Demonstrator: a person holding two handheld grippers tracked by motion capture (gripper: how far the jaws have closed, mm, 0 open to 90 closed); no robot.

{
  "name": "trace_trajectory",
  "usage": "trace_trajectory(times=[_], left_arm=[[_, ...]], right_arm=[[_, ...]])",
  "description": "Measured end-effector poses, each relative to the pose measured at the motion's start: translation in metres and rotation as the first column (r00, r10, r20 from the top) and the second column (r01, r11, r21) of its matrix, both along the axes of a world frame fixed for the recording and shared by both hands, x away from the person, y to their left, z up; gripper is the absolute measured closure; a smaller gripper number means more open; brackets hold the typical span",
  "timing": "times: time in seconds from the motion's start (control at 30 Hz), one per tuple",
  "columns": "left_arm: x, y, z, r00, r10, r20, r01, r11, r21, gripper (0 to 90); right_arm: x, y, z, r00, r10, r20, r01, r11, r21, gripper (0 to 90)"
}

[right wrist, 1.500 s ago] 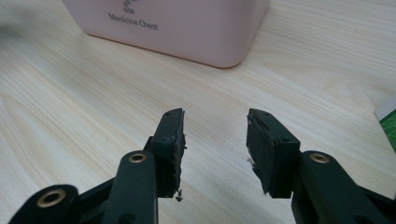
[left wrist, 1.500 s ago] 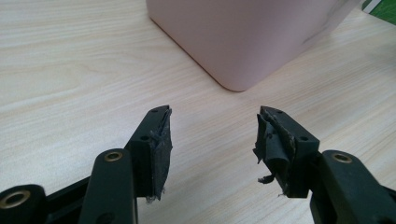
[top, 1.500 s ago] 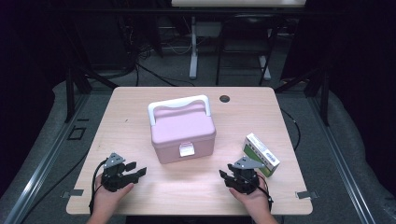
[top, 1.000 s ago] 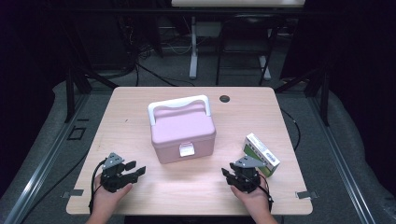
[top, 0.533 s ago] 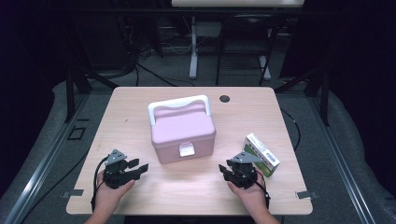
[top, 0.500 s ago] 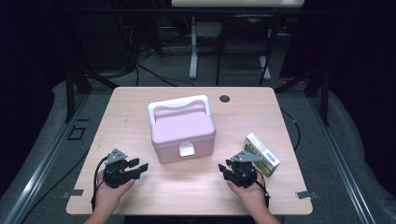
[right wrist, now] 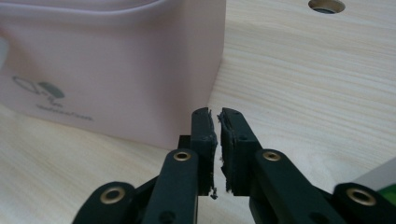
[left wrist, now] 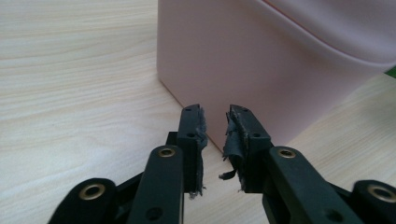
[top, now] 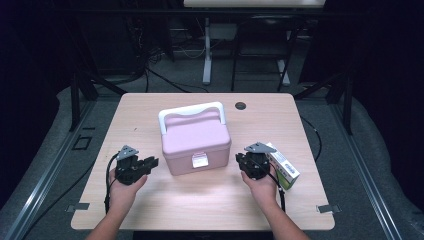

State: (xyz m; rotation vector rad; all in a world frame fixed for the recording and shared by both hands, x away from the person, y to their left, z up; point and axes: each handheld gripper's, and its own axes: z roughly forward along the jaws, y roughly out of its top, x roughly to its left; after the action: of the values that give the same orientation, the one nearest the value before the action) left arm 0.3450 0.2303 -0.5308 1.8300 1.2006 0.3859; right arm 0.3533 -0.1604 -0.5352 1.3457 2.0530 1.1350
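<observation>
— At lower left of the high view, what has changed at the left gripper (top: 150, 162)?

— It has been carried up and inward from the table's near edge toward the pink lunch box (top: 195, 140), which sits at the centre of the table (top: 150, 107). Its jaws have just been closing; a narrow gap is left, and nothing is held between them. In the left gripper view the box's near corner (left wrist: 205, 126) is seen just beyond the tips.

— And at lower right of the high view?

— The right gripper (top: 244, 161) has likewise been brought in beside the box's right side, away from the green-and-white carton (top: 284, 165). Its jaws have just been closing too and are nearly pressed together, empty.

— What is meant for the work?

— An approach to the box from both sides is judged to be under way; no contact is made yet.
</observation>
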Motion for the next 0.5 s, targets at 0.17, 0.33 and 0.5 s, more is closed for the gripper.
trace_trajectory(times=[0.17,0.33,0.5], left_arm=[[0.007,-0.004,-0.002,0.9999,-0.011,-0.003,0.011,0.9999,0.008,82.9],[0.011,-0.011,-0.005,0.9999,-0.010,0.004,0.010,0.9999,-0.001,87.7],[0.009,-0.015,-0.005,0.9996,-0.022,0.015,0.022,0.9997,0.011,89.5]], right_arm=[[0.008,0.004,-0.002,0.9999,-0.008,0.015,0.008,1.000,-0.019,87.6],[0.017,0.008,-0.007,0.9996,-0.025,0.016,0.025,1.000,-0.018,89.5],[0.026,0.013,-0.009,0.9998,-0.006,0.021,0.007,1.000,-0.018,89.6]])
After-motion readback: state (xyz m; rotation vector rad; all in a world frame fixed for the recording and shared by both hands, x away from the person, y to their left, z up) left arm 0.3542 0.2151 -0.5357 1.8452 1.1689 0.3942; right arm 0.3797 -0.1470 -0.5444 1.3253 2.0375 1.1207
